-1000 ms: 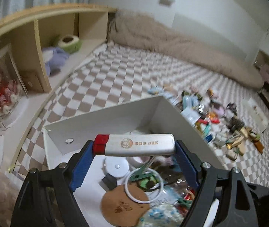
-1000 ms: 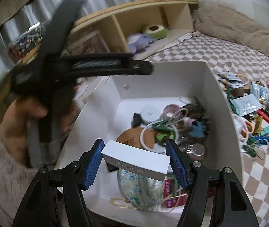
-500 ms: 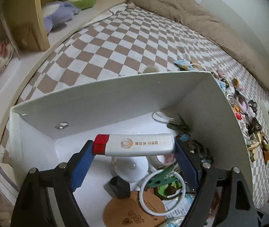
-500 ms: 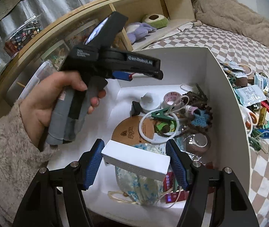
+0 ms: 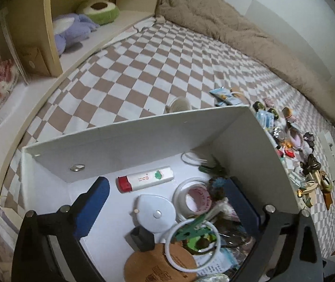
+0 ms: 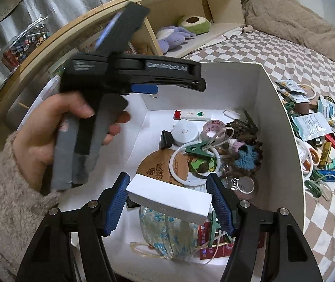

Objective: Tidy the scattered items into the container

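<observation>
While your left gripper (image 5: pixel 165 202) is hanging over the white container (image 5: pixel 129 145), its jaws have just been opening and are now standing wide with nothing between them. The white tube with the red cap (image 5: pixel 145 179) is lying free on the container floor at the centre of the left wrist frame, close under the far wall.

Your right gripper (image 6: pixel 167 199) is clamping a small white box (image 6: pixel 167 198) by its two ends, low in the right wrist frame, above the near end of the container and not yet set down.

Already lying inside, by the look of it:
- a roll of tape (image 6: pixel 212 127)
- a white round disc (image 6: pixel 185 132)
- a cork coaster (image 6: pixel 161 168)
- a white ring (image 6: pixel 195 162) with a green clip (image 6: pixel 197 149) across it
- a blue knitted piece (image 6: pixel 248 158)
- a patterned pouch (image 6: pixel 167 232)

Still waiting outside: a scatter of small items (image 6: pixel 322 141) is sitting on the checkered bedcover (image 5: pixel 155 70) at the right edge of both frames, packets, lighters and clips among them.

Judging from this, you are roughly midway: the tube is in, the box is about to follow, and much of the pile is remaining.
</observation>
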A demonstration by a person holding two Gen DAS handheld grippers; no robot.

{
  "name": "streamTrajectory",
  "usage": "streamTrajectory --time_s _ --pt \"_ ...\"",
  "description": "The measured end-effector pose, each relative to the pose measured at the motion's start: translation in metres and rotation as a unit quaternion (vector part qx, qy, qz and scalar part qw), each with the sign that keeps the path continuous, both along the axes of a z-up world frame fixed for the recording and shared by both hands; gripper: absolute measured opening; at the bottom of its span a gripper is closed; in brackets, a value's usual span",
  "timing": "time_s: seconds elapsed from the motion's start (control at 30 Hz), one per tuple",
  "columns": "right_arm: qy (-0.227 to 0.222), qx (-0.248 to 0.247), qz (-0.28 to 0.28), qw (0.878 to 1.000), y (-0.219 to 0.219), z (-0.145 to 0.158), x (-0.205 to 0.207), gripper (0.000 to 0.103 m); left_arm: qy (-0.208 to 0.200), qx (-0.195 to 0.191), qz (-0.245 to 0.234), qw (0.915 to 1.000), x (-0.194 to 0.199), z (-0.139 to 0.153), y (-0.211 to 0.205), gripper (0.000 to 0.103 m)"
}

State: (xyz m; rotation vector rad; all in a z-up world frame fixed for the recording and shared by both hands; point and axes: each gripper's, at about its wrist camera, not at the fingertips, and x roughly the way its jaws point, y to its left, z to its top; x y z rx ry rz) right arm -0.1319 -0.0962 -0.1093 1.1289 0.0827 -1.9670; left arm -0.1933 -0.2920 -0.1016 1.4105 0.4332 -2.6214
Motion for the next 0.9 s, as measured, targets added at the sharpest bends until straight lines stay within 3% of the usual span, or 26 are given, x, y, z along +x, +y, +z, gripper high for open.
streamTrajectory --time_s 0.2,0.5,0.9 --pt "0.001 0.008 -0.004 1.000 0.002 0.006 -0.010 0.068 0.063 -0.027 -0.020 0.9974 0.033 0.036 0.015 0.099" --pt "-0.018 0.007 -0.031 0.999 0.004 0.011 -0.049 0.068 0.147 -0.064 0.011 0.9870 0.098 0.074 0.009 0.103" --pt "-0.039 0.039 -0.041 0.998 -0.044 0.011 -0.124 0.068 0.193 -0.106 0.008 0.9754 0.139 0.088 0.011 0.103"
